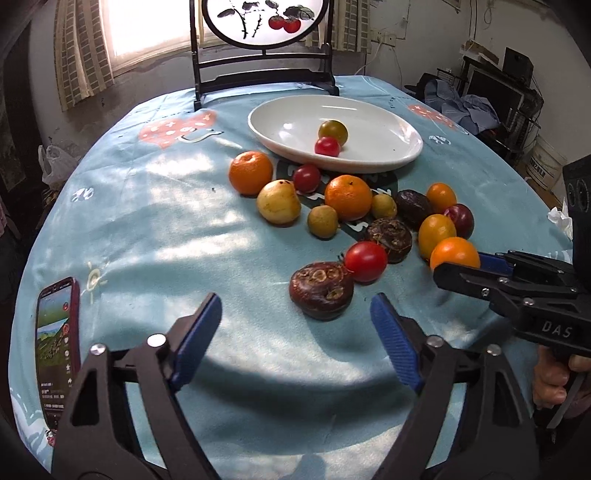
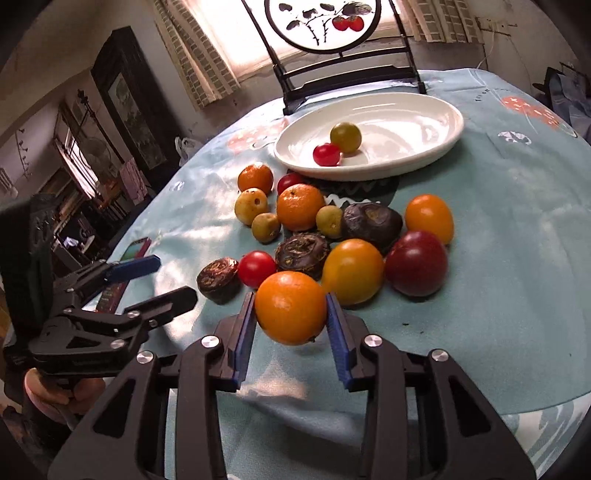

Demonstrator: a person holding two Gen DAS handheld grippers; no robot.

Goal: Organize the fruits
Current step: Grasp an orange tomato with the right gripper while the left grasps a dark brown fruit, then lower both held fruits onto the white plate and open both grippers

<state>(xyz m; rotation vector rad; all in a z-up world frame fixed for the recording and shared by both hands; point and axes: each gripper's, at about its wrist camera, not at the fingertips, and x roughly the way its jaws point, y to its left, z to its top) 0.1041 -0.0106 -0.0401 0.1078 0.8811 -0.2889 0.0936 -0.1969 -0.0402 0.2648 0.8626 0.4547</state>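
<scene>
The right gripper (image 2: 291, 325) has its blue pads pressed against both sides of an orange tomato (image 2: 291, 308), which sits between the fingers at the near end of the fruit spread. The left gripper (image 1: 296, 326) stands with its jaws apart and nothing between them, its tips above the blue tablecloth (image 1: 147, 229) just short of a brown water chestnut (image 1: 320, 290). On the cloth, counting the gripped one, lie fifteen fruits: two round oranges (image 1: 348, 196), three oval orange tomatoes including the held one, one bright red tomato (image 1: 365, 260), two dark red ones (image 2: 416, 263), three yellow-green fruits (image 1: 279, 201) of differing size, three brown water chestnuts and one wrinkled dark purple fruit (image 2: 371, 220). The white oval plate (image 1: 388, 122) beyond them holds two more, a small red tomato (image 1: 327, 146) touching a greenish-yellow one (image 1: 333, 132). One phone (image 1: 57, 343) with a lit screen lies at the left edge, its lower end cut off behind the left gripper's frame. One dark red tomato (image 1: 306, 178) is partly hidden between the oranges in the right wrist view. A dark-framed round painted screen (image 1: 264, 22) stands behind the plate, its top cut off. The hands holding the grippers show only as fingers at the picture edges.
</scene>
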